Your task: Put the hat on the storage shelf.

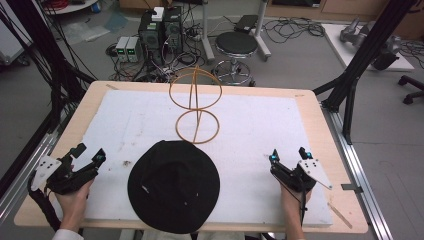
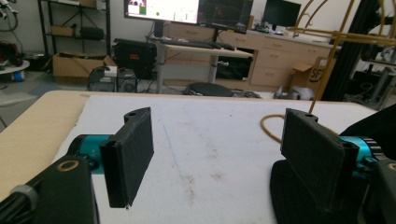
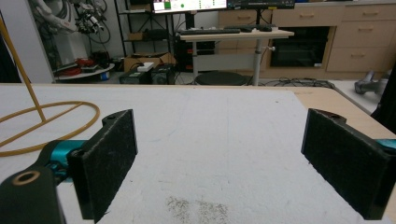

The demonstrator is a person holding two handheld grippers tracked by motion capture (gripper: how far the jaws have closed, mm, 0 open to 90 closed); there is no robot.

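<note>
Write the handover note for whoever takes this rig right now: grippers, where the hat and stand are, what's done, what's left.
Left gripper: open, holds nothing, resting at the left edge of the white mat, just left of the hat.
Right gripper: open, holds nothing, at the mat's right side, well clear of the hat.
Black hat: lies flat, crown up, at the near middle of the mat.
Wire hat stand: upright behind the hat, its base ring close to the far brim; nothing hangs on it.
Done: nothing visibly handled yet.
Left: probably grip the hat's brim, lift it and set it on the stand's top.
</note>
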